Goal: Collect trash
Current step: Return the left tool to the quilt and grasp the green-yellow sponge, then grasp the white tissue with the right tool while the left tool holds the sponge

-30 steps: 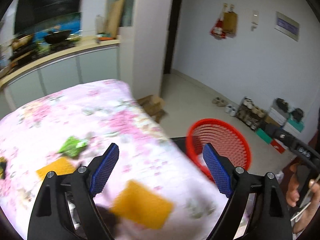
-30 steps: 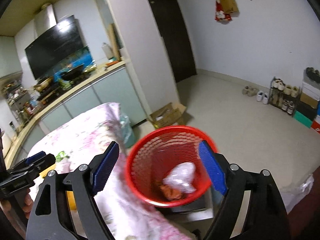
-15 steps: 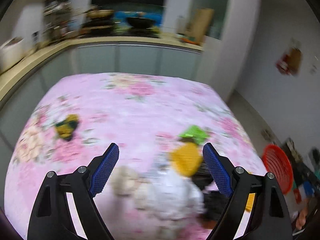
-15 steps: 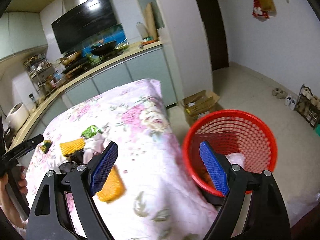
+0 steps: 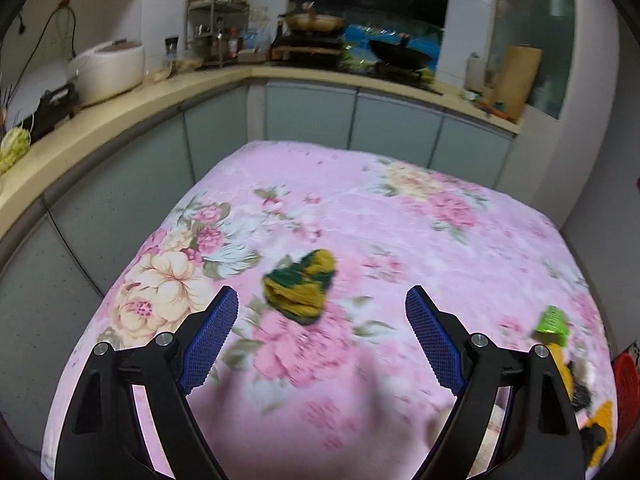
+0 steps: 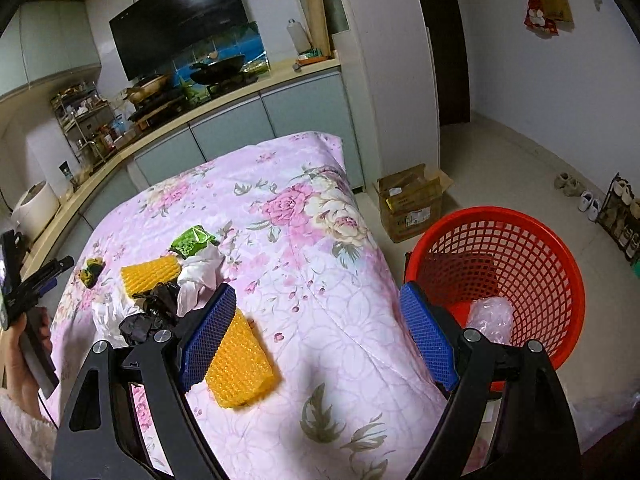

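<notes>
Trash is mostly sitting uncollected on the desk (image 6: 320, 288) under a pink floral cloth: a yellow-green crumpled wad (image 5: 301, 289) is lying alone toward the left edge, and a cluster is lying nearer the middle, namely a green wrapper (image 6: 191, 241), a yellow ridged piece (image 6: 149, 275), white crumpled paper (image 6: 200, 276) and a black crumpled bag (image 6: 150, 312). A second yellow ridged piece (image 6: 236, 364) is lying toward the near edge, just beside one finger of the right tool (image 6: 316, 340). The red basket (image 6: 560, 280) is standing on the floor off the desk's right edge, holding a clear plastic wad (image 6: 490, 316), so I judge collection just started, most items left. Left tool (image 5: 318, 340) is hovering with fingers apart and empty, lined up on the yellow-green wad, not touching it. Right tool is also spread apart and holding nothing, hanging between the near yellow piece and the basket.
</notes>
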Available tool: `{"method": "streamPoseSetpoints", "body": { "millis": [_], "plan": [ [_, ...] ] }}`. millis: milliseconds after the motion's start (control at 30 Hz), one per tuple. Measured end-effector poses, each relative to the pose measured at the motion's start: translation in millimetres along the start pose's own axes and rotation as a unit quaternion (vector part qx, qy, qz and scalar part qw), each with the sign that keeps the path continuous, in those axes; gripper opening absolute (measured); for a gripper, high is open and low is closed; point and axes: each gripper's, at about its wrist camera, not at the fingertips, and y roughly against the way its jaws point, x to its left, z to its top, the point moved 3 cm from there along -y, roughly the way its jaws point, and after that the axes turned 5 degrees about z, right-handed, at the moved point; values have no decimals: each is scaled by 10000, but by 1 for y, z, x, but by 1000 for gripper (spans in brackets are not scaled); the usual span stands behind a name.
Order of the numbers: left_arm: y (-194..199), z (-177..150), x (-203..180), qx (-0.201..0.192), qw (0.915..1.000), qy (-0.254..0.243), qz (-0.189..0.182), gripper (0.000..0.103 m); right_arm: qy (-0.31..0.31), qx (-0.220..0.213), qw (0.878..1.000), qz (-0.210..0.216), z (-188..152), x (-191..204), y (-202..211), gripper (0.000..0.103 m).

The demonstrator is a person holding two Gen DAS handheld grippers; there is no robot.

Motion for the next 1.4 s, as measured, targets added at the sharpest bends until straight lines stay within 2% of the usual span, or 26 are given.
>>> {"method": "streamPoseSetpoints", "body": {
  "millis": [300,500,567,633,667,833,967,1200,1400],
  "plan": [
    [-59,13,8,357,9994,-18,11,83,-39,125,9999,-11,3,6,-18,81],
    [-81,4,1,561,9980,-297,9,82,-44,220,9997,-10,2,9,-24,81],
    [-84,3,-3,609,9975,-367,-50,65,-53,256,9997,-5,1,8,-27,81],
    [-86,3,-2,644,9972,-366,-68,54,-70,274,9996,0,0,8,-28,81],
    [-87,3,-2,643,9973,-355,-83,53,-82,278,9996,4,-1,8,-28,81],
    [-82,4,-3,547,9977,-351,-181,46,-137,291,9995,-1,-4,7,-27,81],
    [-72,4,-6,436,9979,-423,-234,45,-93,294,9995,16,-7,8,-24,81],
    [-25,5,-14,22,9981,-553,-252,44,-6,374,9991,174,-16,16,-25,81],
    [13,-5,-16,-150,9979,-488,-399,44,146,460,9982,354,-24,26,-25,81]
  ]
}}
